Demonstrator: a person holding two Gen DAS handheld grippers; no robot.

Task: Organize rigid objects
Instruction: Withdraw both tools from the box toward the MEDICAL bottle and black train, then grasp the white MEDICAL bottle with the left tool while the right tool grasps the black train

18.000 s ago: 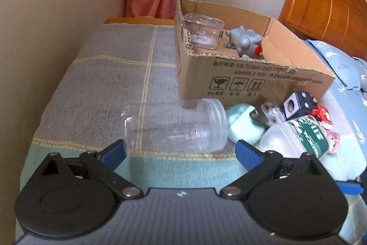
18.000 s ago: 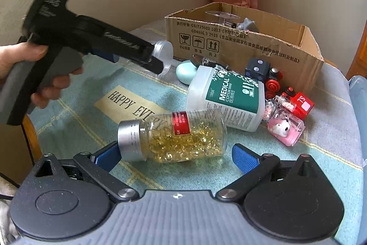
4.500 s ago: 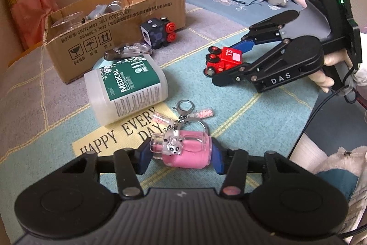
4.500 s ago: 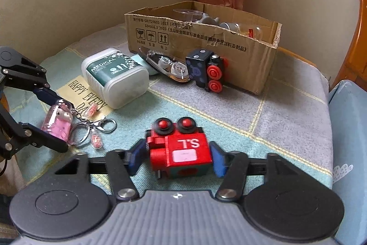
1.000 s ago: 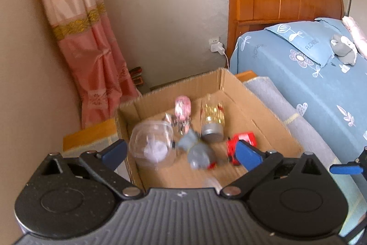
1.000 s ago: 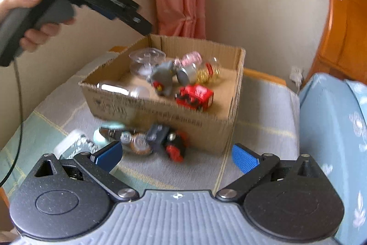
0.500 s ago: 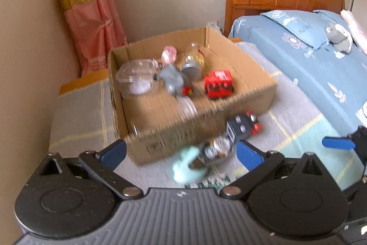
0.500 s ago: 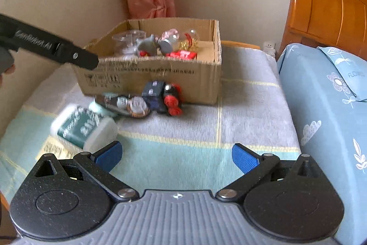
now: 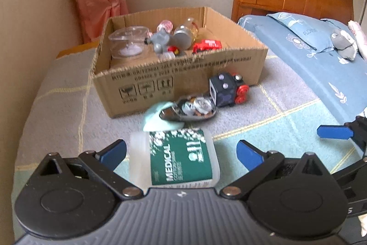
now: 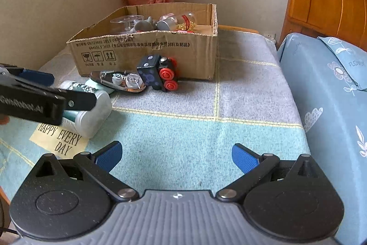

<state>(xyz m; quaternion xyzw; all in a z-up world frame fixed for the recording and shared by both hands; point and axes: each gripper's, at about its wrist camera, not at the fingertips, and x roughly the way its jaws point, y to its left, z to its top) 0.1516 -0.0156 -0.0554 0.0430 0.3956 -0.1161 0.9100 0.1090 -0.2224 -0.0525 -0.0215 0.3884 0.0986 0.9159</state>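
A: Left gripper (image 9: 181, 153) spread wide around the white medical bottle (image 9: 176, 160), not pinching I think. Right gripper (image 10: 175, 153) wide open, empty.

B: Black toy train (image 10: 160, 76) sits just outside the cardboard box (image 10: 146, 54).

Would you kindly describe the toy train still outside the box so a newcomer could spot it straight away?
Find the cardboard box on the blanket. The toy train sits just outside its front wall, near the right-hand corner, beside a clear correction tape dispenser. It is the only dark blue, blocky item there, with red wheels.
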